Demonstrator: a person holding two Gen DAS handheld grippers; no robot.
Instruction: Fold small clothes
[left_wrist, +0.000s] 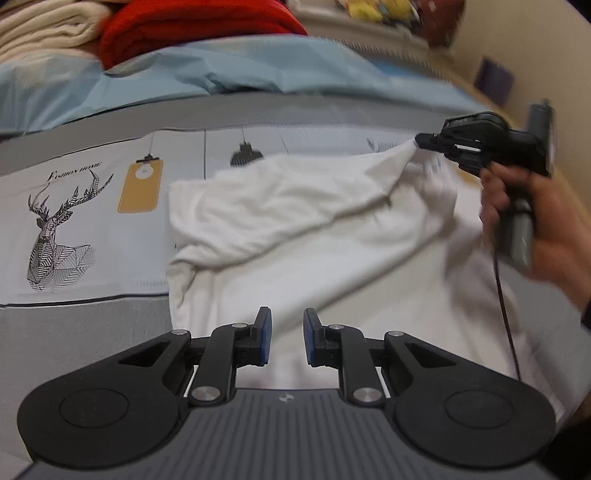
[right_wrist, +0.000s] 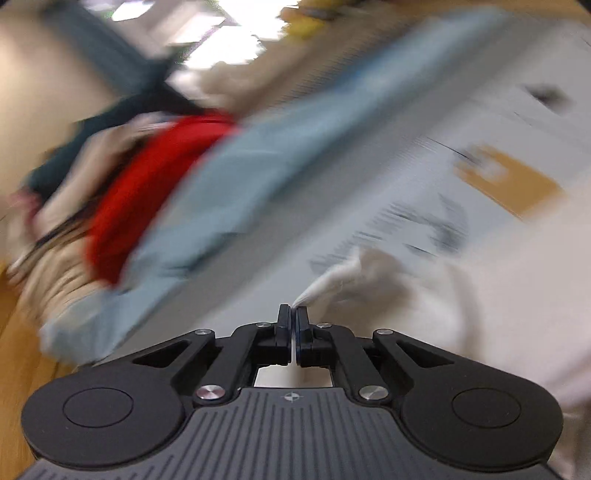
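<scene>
A white garment (left_wrist: 314, 229) lies spread on a printed grey-and-white sheet (left_wrist: 74, 206). My left gripper (left_wrist: 287, 321) is open and empty, hovering over the garment's near edge. My right gripper (left_wrist: 419, 140) is at the garment's far right corner, shut on the fabric and lifting it so the cloth tents up. In the blurred right wrist view the right gripper (right_wrist: 293, 310) has its jaws closed on a pinched tip of the white garment (right_wrist: 332, 280).
A light blue cloth (left_wrist: 221, 70) lies behind the sheet, with red (left_wrist: 192, 26) and cream (left_wrist: 48, 26) folded textiles stacked beyond it. A deer print and tan tags mark the sheet at left. A hand (left_wrist: 546, 229) holds the right gripper.
</scene>
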